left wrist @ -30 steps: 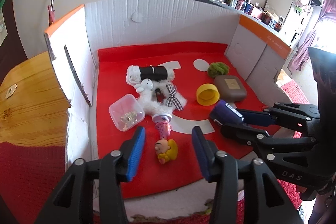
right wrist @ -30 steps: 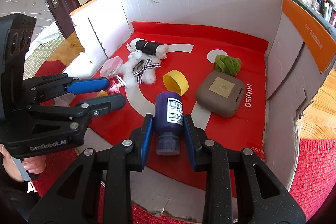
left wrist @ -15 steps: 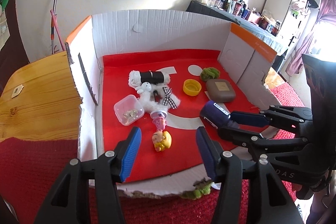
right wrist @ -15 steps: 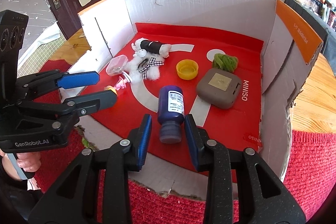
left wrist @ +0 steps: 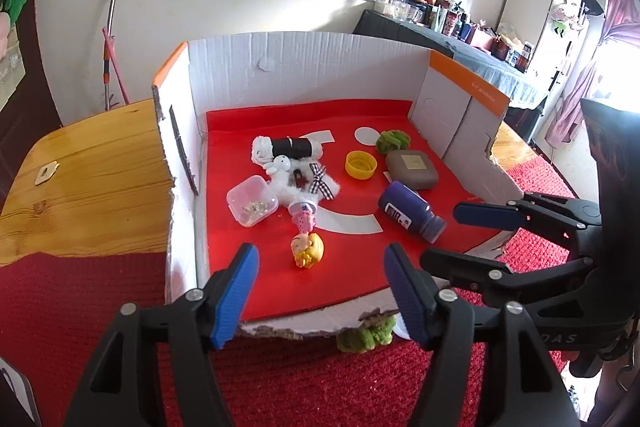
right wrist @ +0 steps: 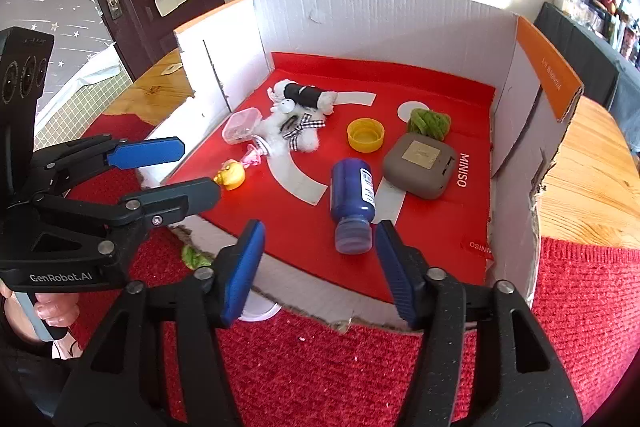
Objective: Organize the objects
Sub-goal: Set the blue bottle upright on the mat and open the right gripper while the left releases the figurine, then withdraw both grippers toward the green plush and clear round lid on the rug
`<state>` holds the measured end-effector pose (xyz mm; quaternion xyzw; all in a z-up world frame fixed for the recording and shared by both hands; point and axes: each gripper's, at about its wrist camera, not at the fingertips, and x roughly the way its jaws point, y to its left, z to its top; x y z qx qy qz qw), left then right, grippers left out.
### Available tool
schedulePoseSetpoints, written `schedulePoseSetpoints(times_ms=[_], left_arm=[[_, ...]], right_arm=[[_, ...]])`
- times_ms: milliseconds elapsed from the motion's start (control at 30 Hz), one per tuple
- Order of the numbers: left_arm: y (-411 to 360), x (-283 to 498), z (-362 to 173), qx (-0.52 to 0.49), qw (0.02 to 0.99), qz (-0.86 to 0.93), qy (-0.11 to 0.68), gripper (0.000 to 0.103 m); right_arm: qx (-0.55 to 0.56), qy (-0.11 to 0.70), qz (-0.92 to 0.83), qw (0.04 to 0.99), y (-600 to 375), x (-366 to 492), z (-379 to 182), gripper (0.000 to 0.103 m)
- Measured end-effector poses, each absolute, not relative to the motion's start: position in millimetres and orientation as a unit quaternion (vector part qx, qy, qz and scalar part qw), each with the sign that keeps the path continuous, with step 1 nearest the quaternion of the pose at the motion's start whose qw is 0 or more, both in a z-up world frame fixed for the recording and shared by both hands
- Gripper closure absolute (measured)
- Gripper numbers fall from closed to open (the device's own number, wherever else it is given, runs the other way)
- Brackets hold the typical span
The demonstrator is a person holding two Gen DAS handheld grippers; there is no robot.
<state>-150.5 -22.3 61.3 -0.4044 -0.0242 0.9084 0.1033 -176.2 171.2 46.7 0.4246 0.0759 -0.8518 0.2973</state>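
A dark blue bottle [right wrist: 353, 201] lies on its side on the red floor of the cardboard box [right wrist: 400, 39], cap toward me; it also shows in the left wrist view [left wrist: 410, 211]. My right gripper [right wrist: 318, 269] is open and empty, just in front of the bottle at the box's front edge. My left gripper [left wrist: 322, 293] is open and empty, in front of a small yellow-haired doll [left wrist: 306, 247]. In the box also lie a clear lidded tub [left wrist: 251, 201], a white plush toy [left wrist: 298, 173], a yellow cap [left wrist: 361, 165], a grey case [left wrist: 412, 169] and a green scrunchie [left wrist: 393, 141].
The box stands on a red rug [right wrist: 360, 379] between wooden tabletops [left wrist: 80, 179] [right wrist: 584, 179]. A green scrap [left wrist: 364, 337] and a white lid [right wrist: 256, 309] lie on the rug by the torn front edge. The box walls rise at left, back and right.
My right gripper has let go of the blue bottle, opened wide and drawn back. The bottle now lies on the box floor. My left gripper has also pulled back from the box.
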Motion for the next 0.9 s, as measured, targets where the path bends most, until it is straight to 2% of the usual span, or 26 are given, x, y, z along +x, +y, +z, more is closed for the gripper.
schedulePoseSetpoints(times_ms=[200,467,533,900], left_arm=[[-23.8,-142.3,64.5,-0.400,0.100,0.911,-0.026,0.029],[-28.0,-131.4,70.9,-0.389,0.092,0.916,-0.027,0.022],[-29.7,-128.2,71.3,-0.388,0.090,0.917,-0.027,0.019],[-33.3,-111.6,63.6,-0.393,0.094,0.914,-0.027,0.019]], right_arm=[[0.412,0.081,-0.857,0.298,172.1,-165.7,54.0,0.033],[0.396,0.085,-0.864,0.299,173.9,-150.1,64.2,0.023],[0.392,0.087,-0.866,0.298,174.8,-146.3,65.8,0.023],[0.383,0.082,-0.871,0.297,184.5,-126.0,66.5,0.020]])
